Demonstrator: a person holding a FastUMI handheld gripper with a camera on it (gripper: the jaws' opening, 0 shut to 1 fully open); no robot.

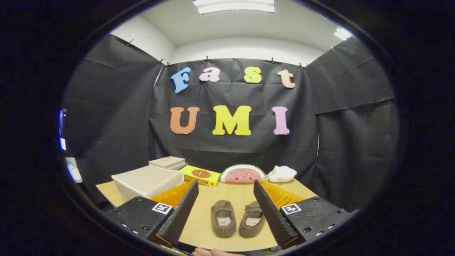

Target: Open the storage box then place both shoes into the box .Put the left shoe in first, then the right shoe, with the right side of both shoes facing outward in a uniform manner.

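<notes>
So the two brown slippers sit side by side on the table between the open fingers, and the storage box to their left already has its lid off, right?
Not quite: the gripper view shows the storage box with its lid on. The rest holds: the slippers sit side by side on the table between the open gripper fingers.

Brown shoes [237, 217], beige storage box [147, 181], yellow box [200, 175], pink-and-green watermelon cushion [242, 174]

Two shoes [237, 222] lie side by side on the table [231, 195], storage box [147, 181] behind-left.
</notes>
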